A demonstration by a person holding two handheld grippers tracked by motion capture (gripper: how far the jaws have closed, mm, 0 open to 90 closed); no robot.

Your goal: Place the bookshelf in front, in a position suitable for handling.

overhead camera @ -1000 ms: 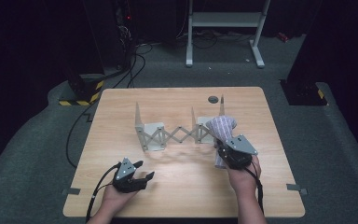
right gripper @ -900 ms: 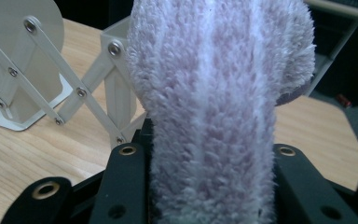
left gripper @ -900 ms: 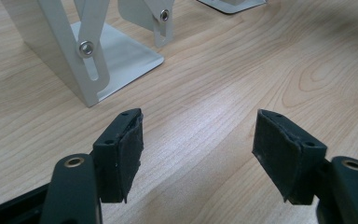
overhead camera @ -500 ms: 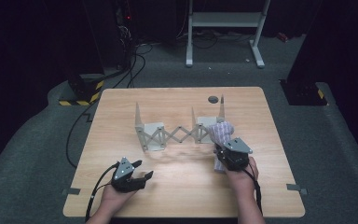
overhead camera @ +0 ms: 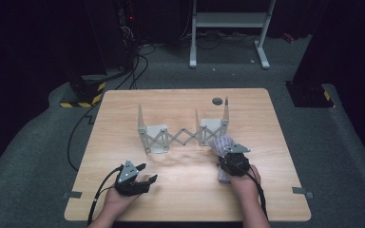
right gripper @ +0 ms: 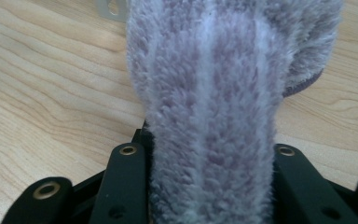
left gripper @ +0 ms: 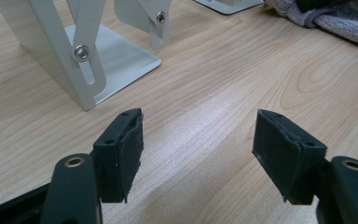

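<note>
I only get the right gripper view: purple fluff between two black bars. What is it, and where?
Observer: A purple towel, clamped in the right hand-held gripper. The high view shows its far end on a wooden table.
Operator: Anything near it?
Observer: A grey metal scissor rack stands just beyond it.
Operator: And the other hand?
Observer: The left hand-held gripper sits low over bare wood, jaws open, nothing between them.
</note>
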